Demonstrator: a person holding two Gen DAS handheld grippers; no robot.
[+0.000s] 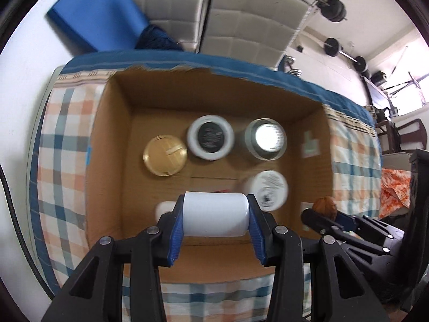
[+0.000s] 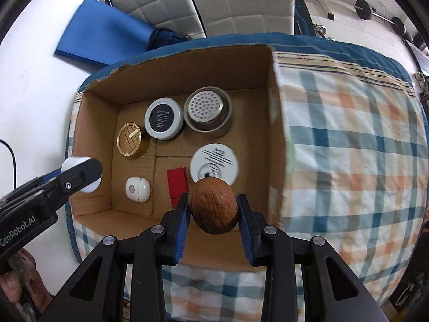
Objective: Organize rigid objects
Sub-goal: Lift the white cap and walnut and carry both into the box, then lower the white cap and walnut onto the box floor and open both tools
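Cardboard box is sitting open on a table covered by a plaid cloth, filling the middle of both frames.

Left tool is being held clamped on a white cylinder, lying crosswise between the blue pads, low centre of the left wrist frame, above the near part of the box. In the right wrist frame the same tool is seen at the left edge, over the box's left wall.

Right tool is being held clamped on a brown walnut-like shell, lower centre of its frame, above the near part of the box floor. In the left wrist frame it is seen at lower right.

Inside the box, the following are being seen:
- gold lid, left of centre
- white-rimmed round tin with a dark label, just beside it
- glass jar with a perforated top, toward the back wall
- white round lid with printed lines, partly hidden behind the shell
- small white pod-shaped case, near left corner
- red tape strip on the floor

Edges in the left wrist frame are being blurred.
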